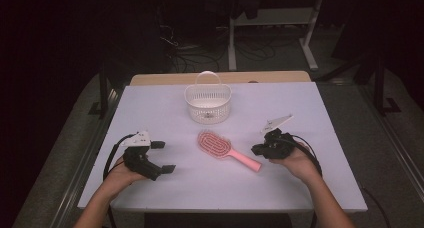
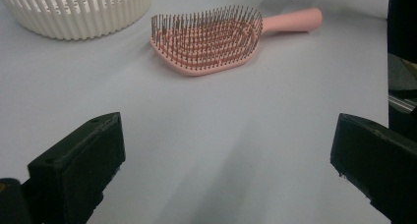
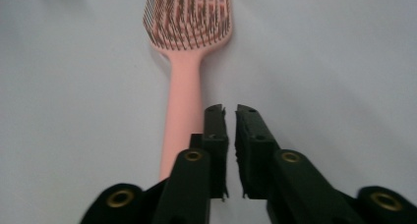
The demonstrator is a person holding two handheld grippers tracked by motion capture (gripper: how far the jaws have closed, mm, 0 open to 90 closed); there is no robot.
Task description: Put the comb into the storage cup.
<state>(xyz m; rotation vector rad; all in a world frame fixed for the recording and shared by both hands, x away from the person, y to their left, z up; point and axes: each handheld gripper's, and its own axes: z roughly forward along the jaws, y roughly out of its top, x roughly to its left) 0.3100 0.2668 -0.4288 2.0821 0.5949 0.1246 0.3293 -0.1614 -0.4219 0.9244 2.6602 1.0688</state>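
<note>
White table (image 1: pixel 165 113) carries three things, taken by size: a white slatted basket (image 1: pixel 208 104) with an upright handle at the far centre, a pink hairbrush (image 1: pixel 227 150) lying bristles-up in the middle, and the two hand-held grippers at the near corners. The hairbrush sits in front of the basket and apart from it, head toward the basket, handle (image 1: pixel 245 159) pointing toward the person's right. Left gripper (image 1: pixel 162 156) rests low on the table well left of the brush, jaws spread wide with nothing between them; its own view looks across bare table at the bristle field (image 2: pixel 206 37). Right gripper (image 1: pixel 256 149) sits just beside the end of the handle; in its view the jaws stand nearly closed, only a thin slit between them, nothing clamped, and they lie slightly to the right of the handle (image 3: pixel 183 101) rather than over it. Judgement: the step in hand is the right-hand pickup of the brush, likely for the basket. To do it well: open the jaws first, shift sideways until the handle runs between them, come down close to the table, and close across the handle's narrow width partway up rather than at the very tip, so the heavier head does not swing. Keep the left gripper clear.
</note>
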